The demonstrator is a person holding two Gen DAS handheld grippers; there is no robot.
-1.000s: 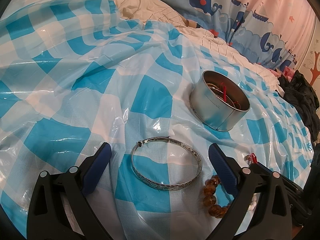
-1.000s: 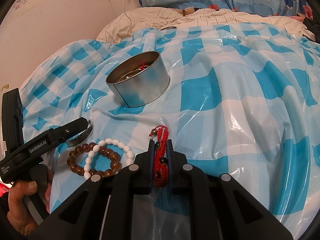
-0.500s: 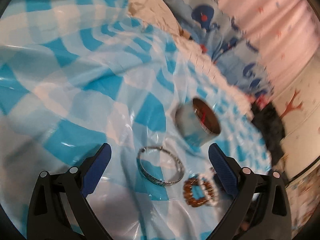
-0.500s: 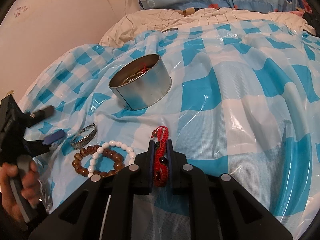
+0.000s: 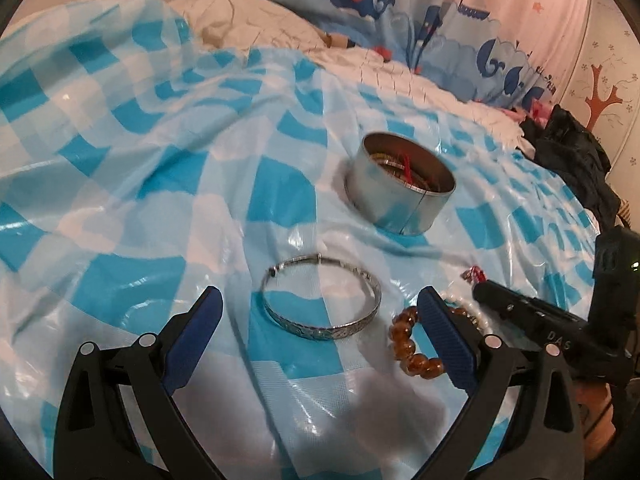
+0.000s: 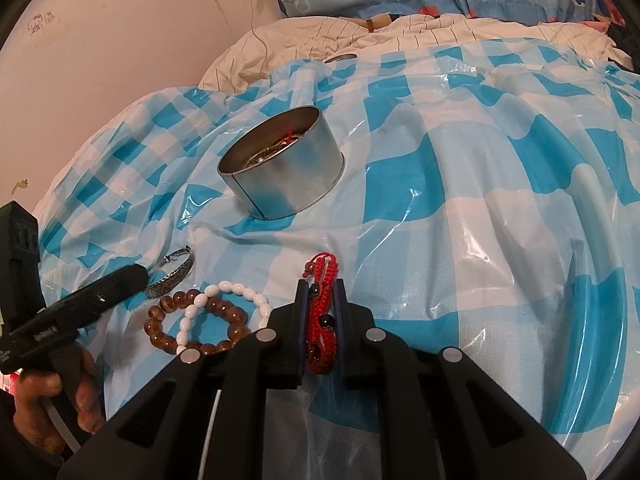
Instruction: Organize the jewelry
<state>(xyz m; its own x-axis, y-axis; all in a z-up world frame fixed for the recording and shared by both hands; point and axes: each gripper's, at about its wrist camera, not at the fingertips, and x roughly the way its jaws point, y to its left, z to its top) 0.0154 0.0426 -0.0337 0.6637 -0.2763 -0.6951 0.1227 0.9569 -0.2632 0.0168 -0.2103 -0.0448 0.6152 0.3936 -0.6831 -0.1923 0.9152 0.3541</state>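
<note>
A silver bangle (image 5: 320,330) lies flat on the blue-checked plastic sheet, in the gap between the wide-apart fingers of my open left gripper (image 5: 320,314), which touch nothing. My right gripper (image 6: 322,286) is shut on a red braided bracelet (image 6: 320,266), whose knotted end sticks out past the fingertips. Beyond both stands a round metal tin (image 5: 400,200) (image 6: 288,172) holding several pieces of jewelry. An amber bead bracelet (image 6: 160,320) and a white bead bracelet (image 6: 236,292) lie overlapped between the two grippers. In the right wrist view one left finger (image 6: 120,280) covers part of the bangle (image 6: 176,270).
The sheet (image 6: 480,220) is wrinkled and covers a bed. A striped quilt (image 6: 360,32) and whale-print pillows (image 5: 400,0) lie behind it. Dark clothing (image 5: 568,152) sits at the right edge. A person's hand (image 6: 80,396) holds the left gripper's handle.
The left gripper swung back and away from the bangle, then returned, and the bangle again lies between its open fingers. The right gripper has stayed still, shut on the red bracelet.
</note>
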